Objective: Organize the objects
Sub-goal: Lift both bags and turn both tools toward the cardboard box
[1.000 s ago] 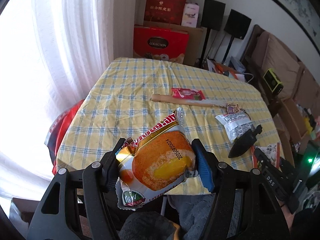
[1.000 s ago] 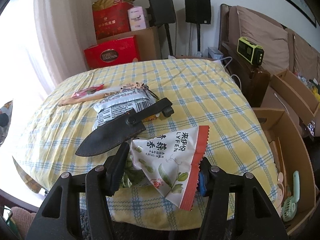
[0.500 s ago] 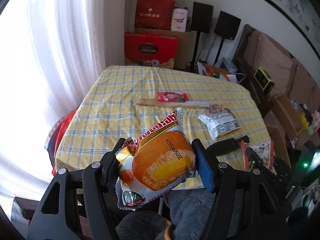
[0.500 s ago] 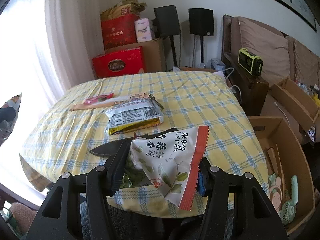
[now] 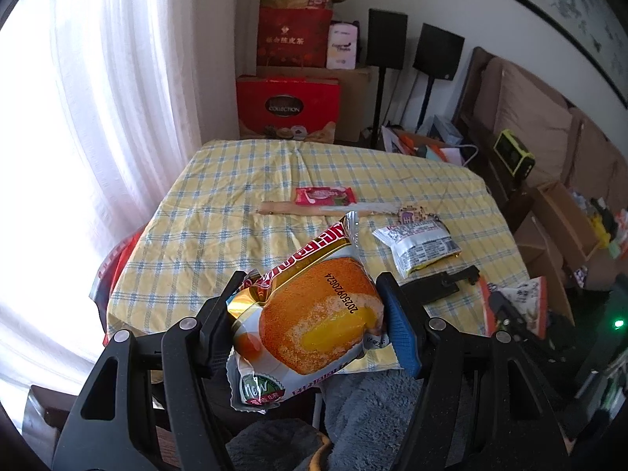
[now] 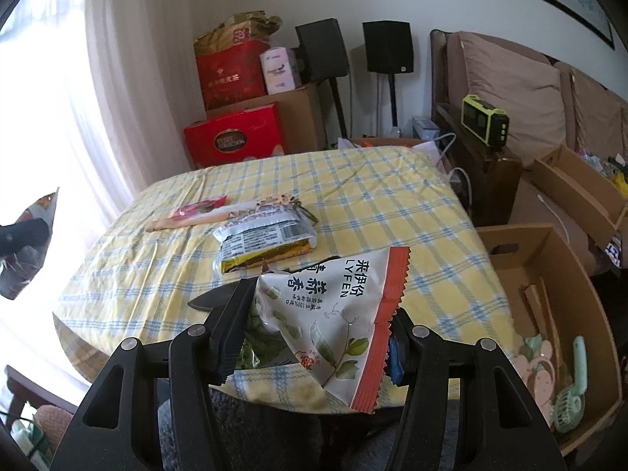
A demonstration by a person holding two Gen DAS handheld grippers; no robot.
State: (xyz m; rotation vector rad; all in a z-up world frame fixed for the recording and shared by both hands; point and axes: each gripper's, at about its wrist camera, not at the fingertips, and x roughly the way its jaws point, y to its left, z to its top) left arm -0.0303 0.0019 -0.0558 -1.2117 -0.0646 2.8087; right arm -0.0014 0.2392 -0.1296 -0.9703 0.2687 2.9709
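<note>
My left gripper clamped on a cake packet, long axis slanting up-right over the table's near edge, my right gripper pinching a pea snack bag, red seal running down its right side, both angled down

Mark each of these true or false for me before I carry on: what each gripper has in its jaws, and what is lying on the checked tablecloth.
1. The left gripper holds a cake packet. True.
2. The right gripper is empty. False: its jaws clamp a white pea snack bag.
3. A silver snack packet lies on the checked tablecloth. True.
4. The pink wrapper sits inside the cardboard box. False: it lies on the tablecloth, beside a long wooden stick.
5. A black sheath lies on the tablecloth. True.
</note>
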